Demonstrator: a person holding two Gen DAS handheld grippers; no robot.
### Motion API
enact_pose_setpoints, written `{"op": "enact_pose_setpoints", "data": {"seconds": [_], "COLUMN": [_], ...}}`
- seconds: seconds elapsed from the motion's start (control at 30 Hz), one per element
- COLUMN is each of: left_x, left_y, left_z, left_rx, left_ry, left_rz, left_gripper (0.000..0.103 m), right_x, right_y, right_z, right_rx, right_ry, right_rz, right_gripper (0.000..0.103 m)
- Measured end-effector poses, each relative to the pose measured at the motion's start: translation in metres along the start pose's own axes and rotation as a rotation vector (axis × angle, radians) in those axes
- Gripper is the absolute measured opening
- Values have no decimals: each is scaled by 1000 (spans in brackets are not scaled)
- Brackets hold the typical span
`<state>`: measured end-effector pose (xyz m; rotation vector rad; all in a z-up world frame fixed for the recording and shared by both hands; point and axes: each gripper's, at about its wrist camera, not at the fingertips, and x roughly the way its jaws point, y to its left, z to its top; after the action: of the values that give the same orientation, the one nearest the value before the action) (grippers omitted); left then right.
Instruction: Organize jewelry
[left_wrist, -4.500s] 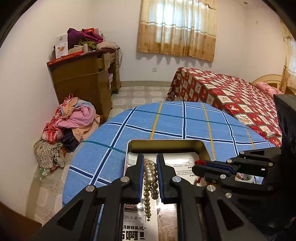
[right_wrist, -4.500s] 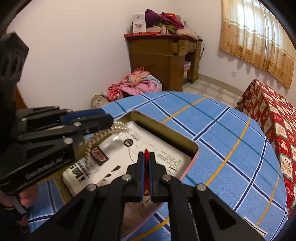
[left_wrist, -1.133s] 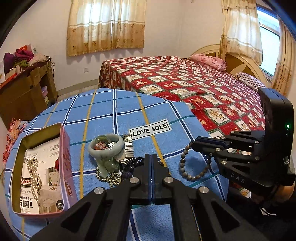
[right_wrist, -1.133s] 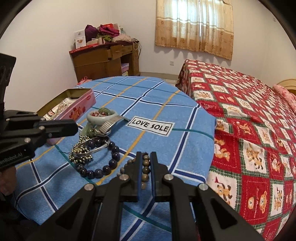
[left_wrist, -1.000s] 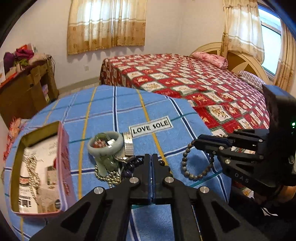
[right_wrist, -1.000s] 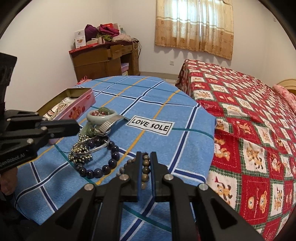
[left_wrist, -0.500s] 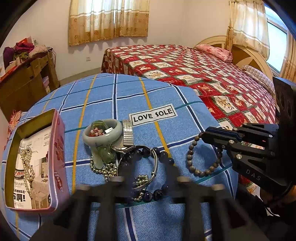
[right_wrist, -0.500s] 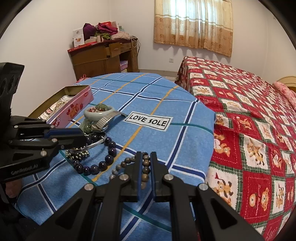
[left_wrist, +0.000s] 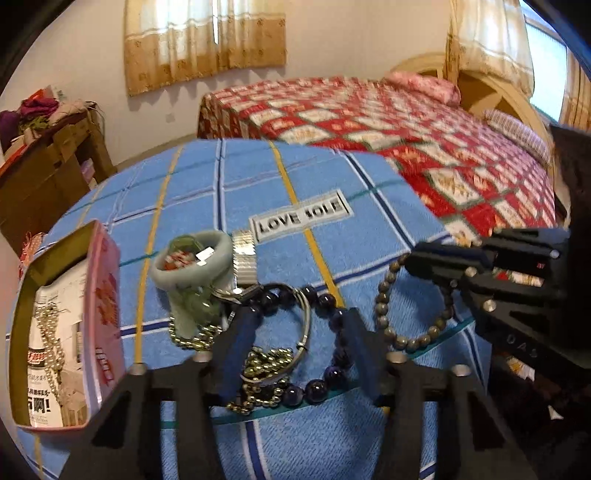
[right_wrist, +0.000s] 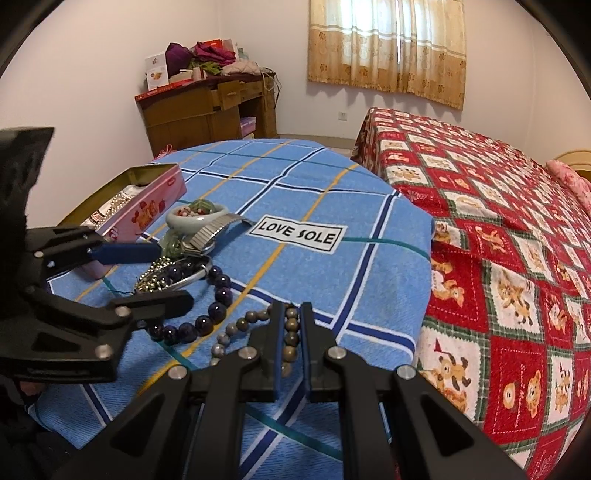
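The grey bead bracelet (right_wrist: 258, 328) is pinched by the right tongs (right_wrist: 291, 332). The left tongs (left_wrist: 295, 332) are spread over the tangled pile (left_wrist: 273, 350); neighbouring strands may be snagged.

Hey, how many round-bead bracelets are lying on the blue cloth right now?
2: a grey-brown bead bracelet pinched in the right gripper, and a dark purple bead bracelet beneath the open left gripper. Others may be buried in the pile.

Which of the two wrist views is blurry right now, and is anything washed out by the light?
Left wrist view: motion-smeared, the LOVE SOLE label barely readable, the window blown out. Right wrist view: sharp, the label crisp, the curtain backlit and pale. Both bend straight edges, fisheye-style.
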<state>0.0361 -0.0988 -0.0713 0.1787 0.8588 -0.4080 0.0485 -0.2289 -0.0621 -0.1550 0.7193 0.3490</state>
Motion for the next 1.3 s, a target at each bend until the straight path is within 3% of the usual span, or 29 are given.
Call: {"op": "enact_pose_setpoints", "data": {"seconds": [0.17,0.43,0.67,1.1,1.3], "left_x": [9,-46,-77,-105,-109], "left_y": [-1,14,30,78,107], "left_z": [-3,5,12,15,10], "left_rx": [11,-34,-87,-203,-258], "left_ry": [49,-98,-175,-257,-265], "left_rz": [0,-10,-31,-2,51], "left_gripper": [8,6,6,6,6], "right_x": [-3,-20,-27,-21,-6], "right_y": [1,9,17,49,77], "right_z": [1,13,23,64,85], "right_rx": [0,-19,-41,-114,-164], "right_ry": [-10,-64,-86,-132,-143], "right_rz": [8,26,34,120,179], "right_gripper": [10,10,10,10,10]}}
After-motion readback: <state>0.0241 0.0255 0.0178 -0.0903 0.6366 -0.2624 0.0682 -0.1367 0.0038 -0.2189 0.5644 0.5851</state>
